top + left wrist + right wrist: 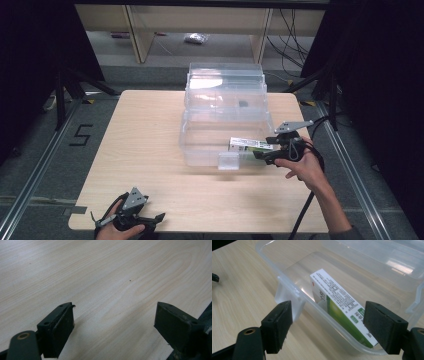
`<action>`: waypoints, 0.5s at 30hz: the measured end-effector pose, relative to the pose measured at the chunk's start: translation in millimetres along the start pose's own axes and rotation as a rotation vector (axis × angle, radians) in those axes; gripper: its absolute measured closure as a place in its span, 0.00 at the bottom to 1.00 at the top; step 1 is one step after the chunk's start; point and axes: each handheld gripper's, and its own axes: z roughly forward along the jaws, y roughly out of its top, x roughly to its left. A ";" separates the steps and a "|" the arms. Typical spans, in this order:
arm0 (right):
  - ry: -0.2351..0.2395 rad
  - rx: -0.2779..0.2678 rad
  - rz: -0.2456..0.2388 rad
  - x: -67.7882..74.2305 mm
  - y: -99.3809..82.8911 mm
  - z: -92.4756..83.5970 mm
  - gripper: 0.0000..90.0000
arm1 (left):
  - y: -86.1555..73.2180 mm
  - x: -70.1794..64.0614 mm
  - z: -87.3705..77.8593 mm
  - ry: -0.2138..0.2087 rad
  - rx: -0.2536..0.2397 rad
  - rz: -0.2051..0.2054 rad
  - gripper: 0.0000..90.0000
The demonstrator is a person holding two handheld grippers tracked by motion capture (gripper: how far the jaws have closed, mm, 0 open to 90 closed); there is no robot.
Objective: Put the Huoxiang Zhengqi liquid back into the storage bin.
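A: Status of my left gripper point(159, 218)?

B: At the near left corner of the surface point(150, 140), held in the left hand point(120, 231). In the left gripper view its two black jaws stand wide apart over bare wood, with nothing between them. State: released.

A: What lies to the right of it?

B: Well ahead and to the right stands the clear plastic container point(200, 145), its hinged lid point(225, 82) thrown back on the far side. A small latch tab point(228, 161) sits on the near wall.

A: And my right gripper point(260, 156)?

B: It sits at the container's near right corner, held in the right hand point(305, 167), pointing left over the rim. In the right gripper view its jaws are spread wide: one hangs outside the near wall beside the latch tab, the other over the inside. State: released; the pads press on nothing.

A: Location of the box?

B: The white-and-green box point(342, 310) rests inside the container, leaning on its long edge against the near wall, directly ahead of the right gripper. It lies between the lines of the two jaws but below them. Small printed text covers its upper face; I cannot read it.
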 end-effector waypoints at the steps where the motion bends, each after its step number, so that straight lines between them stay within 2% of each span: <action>1: -0.002 -0.002 0.010 0.5 -2.5 -1.2 0.27 | 0.2 0.4 0.0 -0.003 -0.001 0.006 0.17; 2: -0.012 -0.013 0.005 0.3 -4.7 -2.1 0.27 | 0.2 0.6 -0.1 -0.003 -0.001 0.010 0.17; 5: -0.003 -0.012 0.012 2.4 -10.2 -5.6 0.27 | 0.1 0.2 -0.2 -0.001 -0.001 0.002 0.17; 7: -0.020 -0.032 0.022 5.3 -15.8 -8.1 0.27 | 0.1 0.0 -0.3 0.000 -0.004 0.001 0.17; 12: -0.025 -0.068 0.010 9.9 -29.5 -13.1 0.29 | 0.4 0.0 -0.7 0.003 0.002 0.005 0.17; 14: -0.013 -0.085 0.037 13.4 -34.8 -14.0 0.28 | 0.1 0.1 -0.2 -0.004 -0.001 0.006 0.17; 15: -0.014 -0.089 0.021 13.8 -37.8 -15.2 0.28 | 0.2 0.6 -0.2 -0.002 0.000 0.012 0.17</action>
